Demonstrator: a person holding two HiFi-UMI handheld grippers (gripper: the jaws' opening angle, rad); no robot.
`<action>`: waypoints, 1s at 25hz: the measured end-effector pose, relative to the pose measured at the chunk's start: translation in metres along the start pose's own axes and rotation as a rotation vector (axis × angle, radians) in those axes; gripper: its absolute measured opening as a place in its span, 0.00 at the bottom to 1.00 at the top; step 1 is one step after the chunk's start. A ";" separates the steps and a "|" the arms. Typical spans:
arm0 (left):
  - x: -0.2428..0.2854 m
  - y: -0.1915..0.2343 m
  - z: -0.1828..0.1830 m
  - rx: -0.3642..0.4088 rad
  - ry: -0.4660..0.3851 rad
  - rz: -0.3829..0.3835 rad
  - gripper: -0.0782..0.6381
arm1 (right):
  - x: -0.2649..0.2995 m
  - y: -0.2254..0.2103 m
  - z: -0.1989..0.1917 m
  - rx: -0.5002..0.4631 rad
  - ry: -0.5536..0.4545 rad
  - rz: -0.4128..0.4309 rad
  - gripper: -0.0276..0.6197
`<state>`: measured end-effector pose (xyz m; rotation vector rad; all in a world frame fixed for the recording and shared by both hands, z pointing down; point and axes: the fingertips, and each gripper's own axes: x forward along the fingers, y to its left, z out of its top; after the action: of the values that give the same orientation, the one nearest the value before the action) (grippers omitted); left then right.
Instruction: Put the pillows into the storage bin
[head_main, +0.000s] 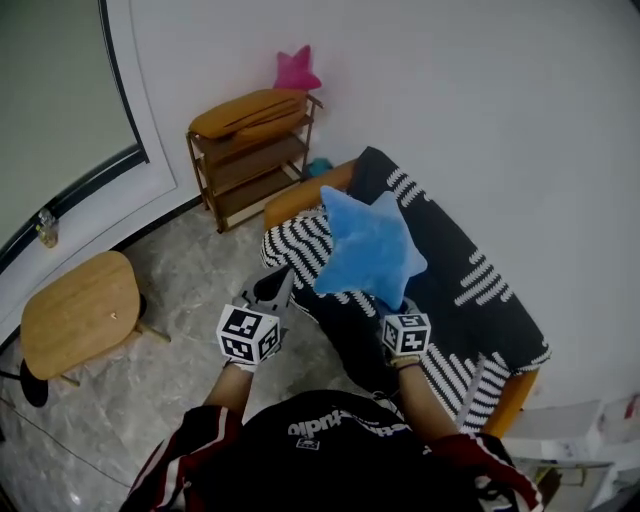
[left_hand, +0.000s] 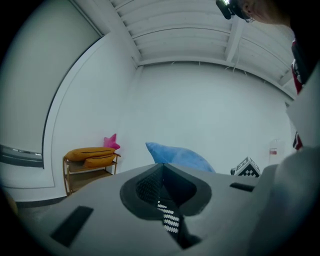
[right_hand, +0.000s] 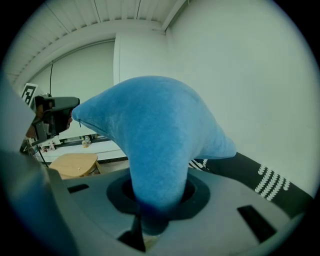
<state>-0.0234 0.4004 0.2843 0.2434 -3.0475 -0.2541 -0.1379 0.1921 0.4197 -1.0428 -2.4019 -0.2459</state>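
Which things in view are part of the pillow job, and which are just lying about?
Job:
- blue star pillow, held in the right gripper
- pink star pillow
- orange cushions
No storage bin shows in any view.

Lying about:
- wooden shelf
- striped sofa cover
- wooden stool

Wooden shelf (head_main: 255, 170), low wooden table (head_main: 78, 312)
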 end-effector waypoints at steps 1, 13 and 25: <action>0.002 -0.007 0.001 0.011 -0.001 -0.019 0.11 | -0.007 0.001 0.000 0.004 -0.013 -0.005 0.18; 0.054 -0.163 0.002 0.044 0.014 -0.297 0.11 | -0.161 -0.073 -0.050 0.096 -0.103 -0.212 0.18; 0.059 -0.467 -0.051 0.055 0.079 -0.734 0.11 | -0.422 -0.162 -0.203 0.230 -0.084 -0.572 0.18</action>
<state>-0.0066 -0.0726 0.2587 1.3299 -2.7497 -0.1860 0.0650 -0.2581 0.3812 -0.2537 -2.6784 -0.1144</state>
